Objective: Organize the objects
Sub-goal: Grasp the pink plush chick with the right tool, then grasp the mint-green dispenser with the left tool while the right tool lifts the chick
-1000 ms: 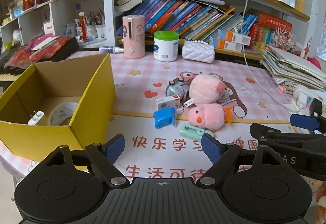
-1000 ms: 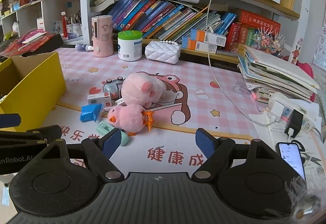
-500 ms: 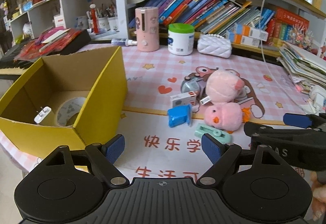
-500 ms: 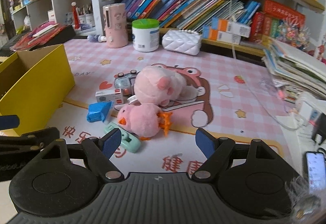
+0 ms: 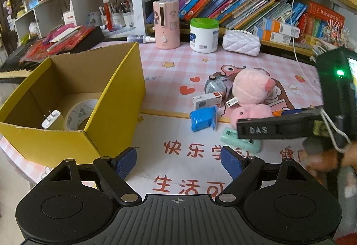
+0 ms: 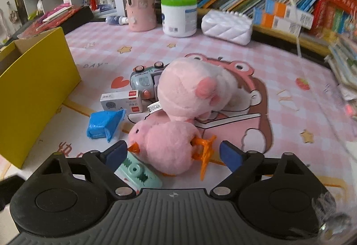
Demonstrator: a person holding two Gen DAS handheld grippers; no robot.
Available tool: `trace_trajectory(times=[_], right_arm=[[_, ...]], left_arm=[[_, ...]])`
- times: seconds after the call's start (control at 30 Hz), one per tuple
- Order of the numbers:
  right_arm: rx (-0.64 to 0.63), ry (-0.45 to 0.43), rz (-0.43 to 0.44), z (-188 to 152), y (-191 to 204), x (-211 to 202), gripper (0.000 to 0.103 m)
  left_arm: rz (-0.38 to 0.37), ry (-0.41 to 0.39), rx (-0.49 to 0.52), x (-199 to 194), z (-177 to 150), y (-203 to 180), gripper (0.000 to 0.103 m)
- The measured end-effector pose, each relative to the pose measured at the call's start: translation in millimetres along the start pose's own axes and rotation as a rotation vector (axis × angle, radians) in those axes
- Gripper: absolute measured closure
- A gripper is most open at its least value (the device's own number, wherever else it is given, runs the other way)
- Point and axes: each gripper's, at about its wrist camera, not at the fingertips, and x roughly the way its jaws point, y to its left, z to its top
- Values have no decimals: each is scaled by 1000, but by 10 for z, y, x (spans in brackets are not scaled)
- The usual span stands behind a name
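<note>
Slanted books (image 5: 225,7) fill the shelf behind a green-lidded jar (image 5: 204,34).

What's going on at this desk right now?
A person is tidying toys into a yellow box, which already holds a tape roll and a charger. The right gripper, jaws open, is poised around the pink duck plush on the mat. The left gripper hangs open and empty.
</note>
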Motion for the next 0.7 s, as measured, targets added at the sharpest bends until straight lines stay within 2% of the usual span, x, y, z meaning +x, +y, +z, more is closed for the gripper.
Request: trace_trajectory(times=[0.1, 0.2, 0.27, 0.37, 0.7], right_arm=[[-4, 19, 9, 22, -2, 95, 12], [-20, 9, 25, 23, -14, 102, 20], [-13, -16, 49, 22, -61, 29, 27], [25, -37, 66, 13, -156, -119, 28], [197, -128, -27, -116, -628, -814, 28]], left_arm=[[2, 2, 4, 1, -4, -14, 18], [-1, 6, 7, 14, 3, -41, 18], [-8, 4, 12, 26, 12, -77, 18], [-30, 7, 17, 68, 38, -146, 18], [-163, 80, 23, 507, 76, -521, 18]])
